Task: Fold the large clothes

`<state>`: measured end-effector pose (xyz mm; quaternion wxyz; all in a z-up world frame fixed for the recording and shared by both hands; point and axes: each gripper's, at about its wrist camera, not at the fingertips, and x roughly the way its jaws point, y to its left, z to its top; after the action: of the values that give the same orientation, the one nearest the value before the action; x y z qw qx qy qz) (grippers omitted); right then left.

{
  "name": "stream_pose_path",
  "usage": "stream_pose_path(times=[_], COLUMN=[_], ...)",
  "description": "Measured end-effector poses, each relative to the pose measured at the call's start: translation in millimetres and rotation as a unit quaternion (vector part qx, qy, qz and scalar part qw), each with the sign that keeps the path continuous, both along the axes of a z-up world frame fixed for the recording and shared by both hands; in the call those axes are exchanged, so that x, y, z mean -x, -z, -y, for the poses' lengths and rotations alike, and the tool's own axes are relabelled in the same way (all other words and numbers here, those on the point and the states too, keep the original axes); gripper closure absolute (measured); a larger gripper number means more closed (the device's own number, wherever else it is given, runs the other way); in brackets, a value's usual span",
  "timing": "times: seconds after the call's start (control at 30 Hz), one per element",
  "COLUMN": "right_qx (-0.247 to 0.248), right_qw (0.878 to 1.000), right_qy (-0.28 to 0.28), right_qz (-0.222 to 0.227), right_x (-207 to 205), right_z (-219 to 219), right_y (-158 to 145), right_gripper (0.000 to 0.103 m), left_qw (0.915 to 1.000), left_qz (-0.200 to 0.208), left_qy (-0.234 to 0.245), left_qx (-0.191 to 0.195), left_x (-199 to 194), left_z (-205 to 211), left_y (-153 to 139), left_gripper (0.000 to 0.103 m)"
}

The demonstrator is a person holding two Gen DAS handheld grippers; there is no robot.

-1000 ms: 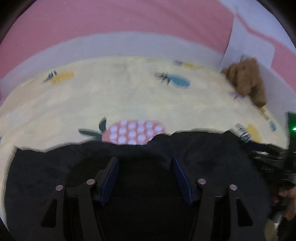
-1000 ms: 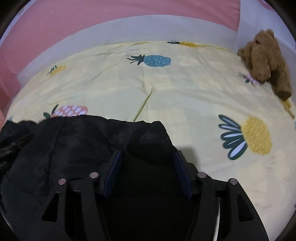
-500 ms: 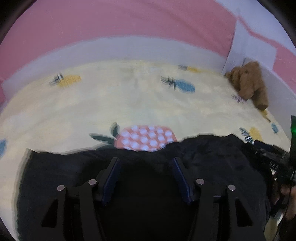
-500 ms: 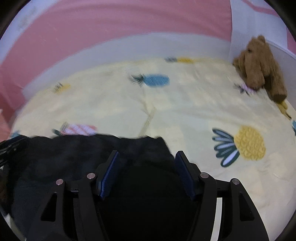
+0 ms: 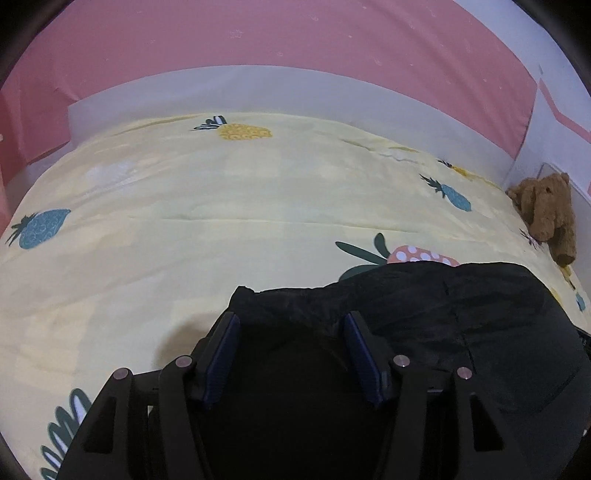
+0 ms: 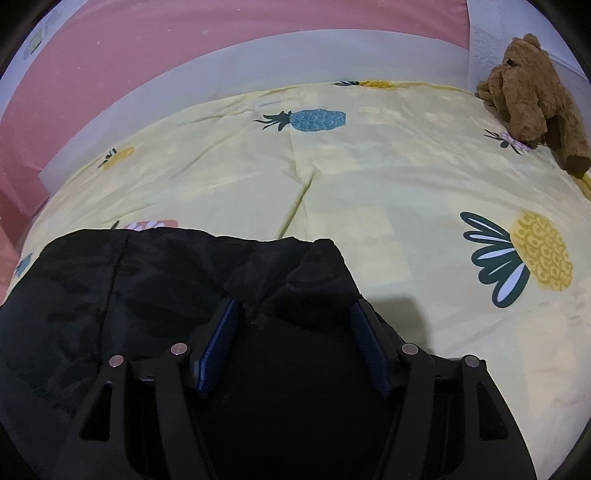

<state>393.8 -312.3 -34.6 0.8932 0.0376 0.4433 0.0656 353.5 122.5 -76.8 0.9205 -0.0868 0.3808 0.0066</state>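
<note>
On the near edge of the bed (image 6: 369,184) lies the black garment (image 6: 166,280), bunched, only partly folded. Left gripper (image 5: 291,354) and right gripper (image 6: 295,343) each pinch a corner.

This is a bedroom in a home, most likely a child's. A bed (image 5: 184,206) fills both views, covered with a pale yellow sheet (image 6: 388,177) printed with cartoon pineapples in blue, yellow and pink. A brown teddy bear (image 6: 528,96) lies at the far corner of the bed, against the wall. The wall (image 5: 277,33) behind is pink, with a pale padded board (image 6: 295,59) running along the far edge of the bed. A black garment (image 6: 147,288) lies spread on the sheet, as laundry would at home.
</note>
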Motion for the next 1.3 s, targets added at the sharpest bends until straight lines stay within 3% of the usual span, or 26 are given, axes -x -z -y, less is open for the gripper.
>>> stream_pose_path(times=[0.13,0.2,0.4,0.53,0.6,0.7,0.83,0.9,0.97,1.03,1.13,1.2,1.3], right_qx=[0.011,0.032,0.019,0.035,0.041,0.031,0.026,0.022,0.044,0.057,0.043,0.038,0.049], right_qw=[1.0,0.999,0.996,0.994,0.993,0.994,0.995,0.994,0.993,0.995,0.998,0.998,0.998], right_qy=[0.006,0.01,-0.054,-0.092,-0.093,-0.089,-0.082,-0.076,-0.059,-0.037,-0.017,-0.013,-0.012], right_qz=[-0.013,-0.008,0.075,0.043,0.054,0.057,0.05,0.068,0.087,0.075,0.041,0.044,0.046], right_x=[-2.0,8.2,70.8,77.3,75.3,69.2,67.1,75.0,74.6,63.8,49.1,47.7,43.9], right_z=[0.1,-1.6,-33.6,-66.1,-67.8,-64.2,-59.9,-48.3,-32.0,-15.5,5.4,5.9,1.6], right_y=[-7.0,-25.9,-88.6,-58.1,-43.2,-26.5,-35.6,-52.6,-61.0,-54.0,-27.8,-21.8,-14.3], right_gripper=[0.04,0.04,0.04,0.04,0.04,0.039,0.039,0.039,0.039,0.039,0.039,0.038,0.038], left_qw=[0.9999,0.9995,0.9989,0.9976,0.9988,0.9986,0.9987,0.9986,0.9975,0.9974,0.9997,0.9995,0.9995], left_qz=[-0.013,-0.021,0.043,0.049,0.024,0.039,0.033,0.034,0.055,0.062,0.023,0.019,0.027], left_qy=[0.002,-0.002,0.016,0.05,0.042,0.035,0.033,0.04,0.043,0.026,-0.004,-0.004,-0.008], left_qx=[-0.003,-0.021,0.009,0.001,-0.004,0.002,-0.02,-0.01,-0.012,-0.025,0.005,0.023,0.011], left_x=[-8.1,-3.8,52.2,69.6,61.8,57.0,51.8,56.2,65.4,61.2,40.8,37.2,34.8], left_z=[0.4,1.6,7.4,32.1,34.6,32.0,41.1,36.8,26.7,11.9,-12.0,-16.0,-11.4], left_y=[-0.8,-13.9,-65.4,-57.0,-33.4,-21.3,-21.4,-35.1,-50.6,-56.1,-34.4,-18.8,-11.4], left_gripper=[0.043,0.045,0.045,0.045,0.045,0.045,0.045,0.046,0.046,0.046,0.046,0.045,0.045])
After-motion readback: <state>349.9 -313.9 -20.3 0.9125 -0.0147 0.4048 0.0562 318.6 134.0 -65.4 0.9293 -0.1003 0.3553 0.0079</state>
